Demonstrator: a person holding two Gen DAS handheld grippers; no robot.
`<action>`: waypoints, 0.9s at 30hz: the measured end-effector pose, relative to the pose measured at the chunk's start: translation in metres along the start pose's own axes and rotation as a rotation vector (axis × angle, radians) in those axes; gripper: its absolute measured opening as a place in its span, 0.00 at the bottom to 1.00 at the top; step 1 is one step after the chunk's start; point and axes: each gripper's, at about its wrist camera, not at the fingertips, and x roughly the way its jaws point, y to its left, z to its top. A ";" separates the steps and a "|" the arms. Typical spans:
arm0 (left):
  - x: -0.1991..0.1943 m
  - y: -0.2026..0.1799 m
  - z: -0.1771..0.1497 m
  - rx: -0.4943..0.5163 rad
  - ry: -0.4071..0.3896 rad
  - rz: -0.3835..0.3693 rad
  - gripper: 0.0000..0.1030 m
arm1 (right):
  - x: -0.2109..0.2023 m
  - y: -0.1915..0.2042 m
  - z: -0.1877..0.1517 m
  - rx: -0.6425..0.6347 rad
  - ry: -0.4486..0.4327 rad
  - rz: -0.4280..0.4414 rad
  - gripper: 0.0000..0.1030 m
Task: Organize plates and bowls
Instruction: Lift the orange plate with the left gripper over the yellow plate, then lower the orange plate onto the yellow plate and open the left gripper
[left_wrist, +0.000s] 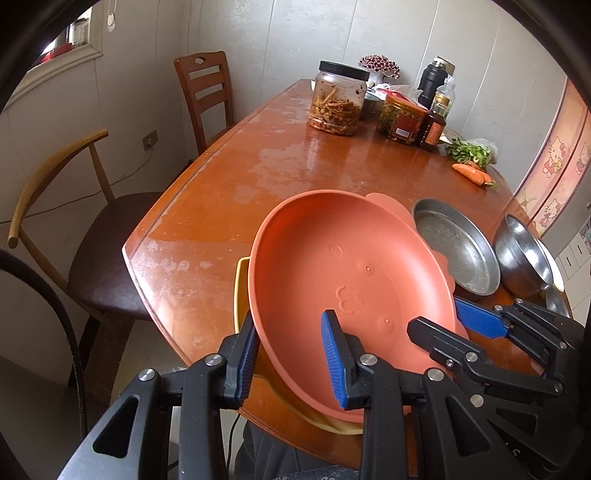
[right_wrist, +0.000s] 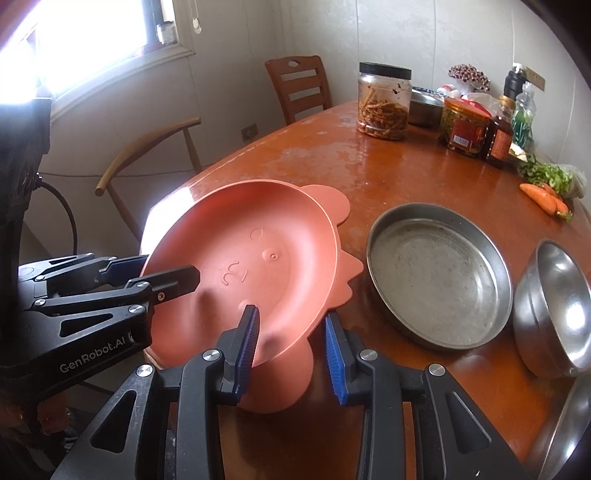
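Several dishes are not yet gathered into one stack, so I judge the task to be about midway. Largest first: the wooden table (right_wrist: 369, 166) carries everything, with jars and vegetables at its far end, toward 1 o'clock in both views. On its near edge, the orange plate (left_wrist: 332, 258) is tilted up off the surface, its underside toward the cameras, and beneath it in the left wrist view a yellow plate (left_wrist: 242, 291) shows only as a rim at 9 o'clock of the orange one; whether the two touch is not visible. At 3 o'clock of the orange plate the steel pan (right_wrist: 439, 280) lies flat, just beside but apart from it, and further at 3 o'clock the steel bowl (right_wrist: 557, 306) leans on its side, unstacked. Jaw relations: the left gripper (left_wrist: 291, 354) straddles the near rim of the orange plate, one pad inside the dish, one outside; the gap looks wider than the rim, so I cannot tell whether it is pinching. The right gripper (right_wrist: 291, 347) straddles the rim likewise, equally uncertain. Remaining, by my estimate: seat the orange plate, then nest pan and bowl.
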 end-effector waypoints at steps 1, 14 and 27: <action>0.000 0.001 0.000 -0.002 0.001 0.000 0.32 | 0.001 0.000 0.001 -0.001 0.001 -0.002 0.36; -0.002 0.006 -0.002 -0.001 0.000 0.016 0.33 | 0.001 -0.002 -0.004 0.024 0.020 0.021 0.36; -0.005 0.005 -0.002 -0.007 -0.004 0.025 0.33 | -0.008 -0.010 -0.004 0.046 0.007 0.015 0.36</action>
